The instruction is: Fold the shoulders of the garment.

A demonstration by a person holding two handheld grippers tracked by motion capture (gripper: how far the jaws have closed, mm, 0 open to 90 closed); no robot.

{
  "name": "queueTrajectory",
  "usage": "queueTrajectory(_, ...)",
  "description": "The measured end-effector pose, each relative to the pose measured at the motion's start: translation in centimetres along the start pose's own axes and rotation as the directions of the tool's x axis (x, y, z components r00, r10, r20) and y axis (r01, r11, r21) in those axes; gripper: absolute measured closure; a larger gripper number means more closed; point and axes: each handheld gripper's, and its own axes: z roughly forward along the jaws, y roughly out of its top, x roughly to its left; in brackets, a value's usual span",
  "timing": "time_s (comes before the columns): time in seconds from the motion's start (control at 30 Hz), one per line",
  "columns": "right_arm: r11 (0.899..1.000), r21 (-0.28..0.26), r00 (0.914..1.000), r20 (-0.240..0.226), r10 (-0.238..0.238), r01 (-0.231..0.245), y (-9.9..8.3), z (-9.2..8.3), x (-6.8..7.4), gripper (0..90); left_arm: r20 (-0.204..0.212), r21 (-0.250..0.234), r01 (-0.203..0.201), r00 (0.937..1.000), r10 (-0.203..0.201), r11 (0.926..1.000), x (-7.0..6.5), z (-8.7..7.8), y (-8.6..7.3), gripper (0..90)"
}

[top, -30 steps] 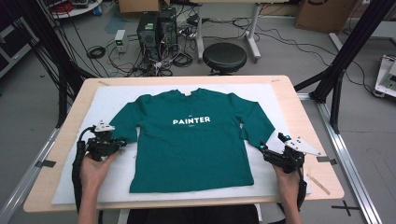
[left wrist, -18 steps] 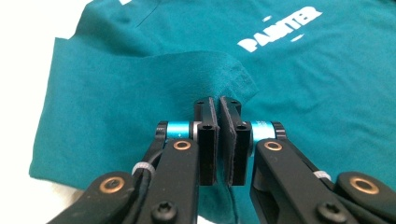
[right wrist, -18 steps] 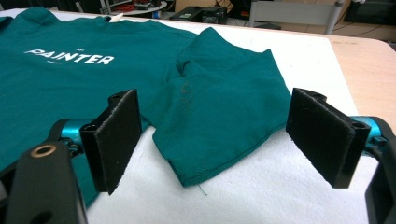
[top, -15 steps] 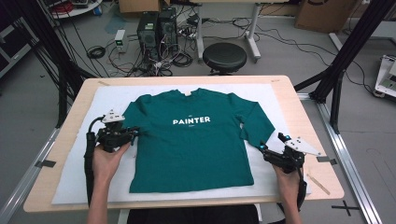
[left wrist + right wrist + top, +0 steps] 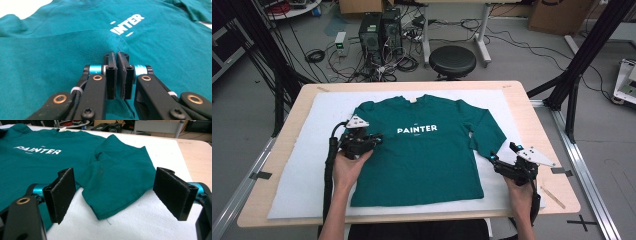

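The green shirt lies flat mid-frame on the white mat; it is soft, light and floppy. My left tongs pinch its folded sleeve; my right tongs gape before the other cuff, best taken at the hem.

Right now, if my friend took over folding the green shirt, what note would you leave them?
Left gripper: shut on the left sleeve of the green shirt, folding it inward over the chest, partly covering the white lettering.
Right gripper: open, holding nothing, jaws on either side of the right sleeve's cuff, which lies on the white mat.
Shirt: flat, front up, on the mat on the table.
Done: left sleeve lifted and brought over the body.
Left: probably lay that sleeve down and let go, fold in the right sleeve, then fold the body.
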Motion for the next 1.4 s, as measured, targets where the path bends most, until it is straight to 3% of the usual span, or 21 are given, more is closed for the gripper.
queueTrajectory(0.4,1.0,-0.001,1.0,-0.001,-0.009,0.009,0.0,0.0,0.1,18.5,0.07,0.006,-0.039,0.9968,0.039,0.9992,-3.8,3.0,1.0,85.2)
queueTrajectory(0.67,1.0,0.005,0.9999,0.001,-0.013,0.013,0.0,0.1,0.1,18.5,0.105,0.008,-0.038,0.9938,0.037,0.9992,-5.1,4.3,1.4,85.2)
queueTrajectory(0.83,1.0,0.009,0.9999,0.004,-0.013,0.013,0.0,0.1,0.1,18.5,0.135,0.003,-0.031,0.9904,0.031,0.9995,-6.0,5.2,1.6,85.2)
queueTrajectory(1.4,1.0,0.012,0.9999,0.004,-0.015,0.015,0.0,0.1,0.2,18.6,0.213,0.02,-0.087,0.9739,0.08,0.996,-9.8,8.6,2.1,85.0)
